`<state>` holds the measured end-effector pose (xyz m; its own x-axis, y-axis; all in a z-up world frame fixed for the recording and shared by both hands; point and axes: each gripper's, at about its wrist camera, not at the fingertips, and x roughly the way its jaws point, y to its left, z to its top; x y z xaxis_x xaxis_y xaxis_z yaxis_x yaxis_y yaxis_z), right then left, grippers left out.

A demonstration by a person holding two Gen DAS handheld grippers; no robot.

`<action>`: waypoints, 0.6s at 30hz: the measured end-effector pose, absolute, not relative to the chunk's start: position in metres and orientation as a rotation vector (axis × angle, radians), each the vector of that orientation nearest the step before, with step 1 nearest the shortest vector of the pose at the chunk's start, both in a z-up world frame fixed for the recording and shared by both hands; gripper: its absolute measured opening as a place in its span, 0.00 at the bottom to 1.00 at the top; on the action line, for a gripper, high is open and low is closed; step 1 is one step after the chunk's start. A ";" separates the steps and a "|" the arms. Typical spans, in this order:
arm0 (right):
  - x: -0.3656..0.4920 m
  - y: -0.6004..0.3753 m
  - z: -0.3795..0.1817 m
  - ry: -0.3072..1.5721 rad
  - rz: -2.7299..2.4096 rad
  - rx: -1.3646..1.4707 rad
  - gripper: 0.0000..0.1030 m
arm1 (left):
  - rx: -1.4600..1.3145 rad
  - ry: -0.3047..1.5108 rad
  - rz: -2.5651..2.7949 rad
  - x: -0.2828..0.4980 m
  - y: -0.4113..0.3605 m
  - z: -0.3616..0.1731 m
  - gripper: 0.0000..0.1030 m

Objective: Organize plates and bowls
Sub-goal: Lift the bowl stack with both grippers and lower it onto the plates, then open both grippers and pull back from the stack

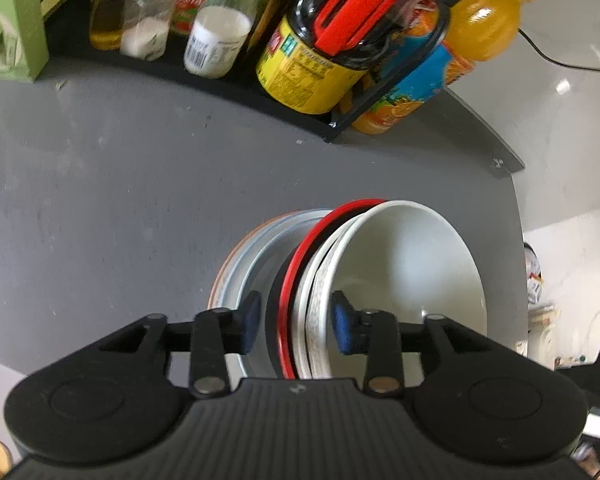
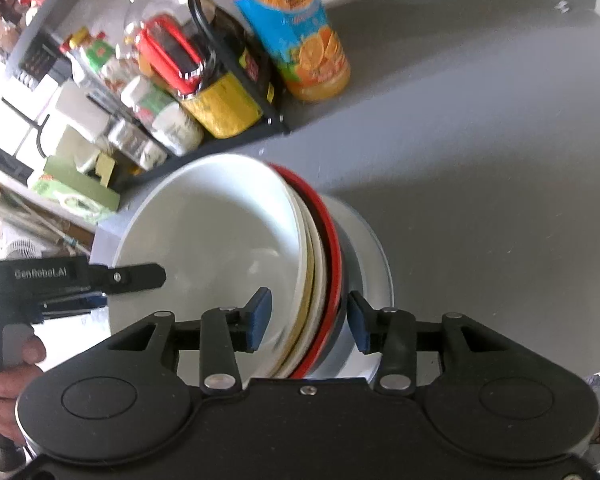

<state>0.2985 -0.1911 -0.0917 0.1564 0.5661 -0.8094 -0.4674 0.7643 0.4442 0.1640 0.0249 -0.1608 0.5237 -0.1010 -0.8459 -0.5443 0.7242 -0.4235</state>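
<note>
Above the grey tabletop [image 1: 100,184], a tilted stack of white bowl [image 1: 412,256], red-rimmed black dish [image 1: 300,256] and pale grey plate [image 1: 252,256] is straddled by both grippers, left [image 1: 296,320] and right [image 2: 309,322], jaws parted; contact cannot be told.

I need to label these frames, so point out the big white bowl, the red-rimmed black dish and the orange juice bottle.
Large white ceramic bowl [image 2: 220,240], right wrist view, on its inner wall.
Red-rimmed black dish [image 1: 296,264], left wrist view, on its red rim.
Orange juice bottle with blue label [image 2: 296,28], right wrist view, on its label.
</note>
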 end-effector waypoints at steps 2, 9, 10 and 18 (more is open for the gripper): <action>0.296 -0.194 -0.088 1.185 0.718 0.111 0.46 | -0.709 1.000 0.278 0.164 0.025 -0.158 0.49; 0.281 -0.207 -0.077 1.152 0.651 0.154 0.58 | -0.611 0.992 0.257 0.165 0.027 -0.149 0.63; 0.278 -0.208 -0.075 1.141 0.644 0.150 0.62 | -0.602 0.987 0.259 0.165 0.027 -0.147 0.64; 0.260 -0.237 -0.061 1.066 0.612 0.165 0.77 | -0.532 0.923 0.293 0.150 0.015 -0.132 0.77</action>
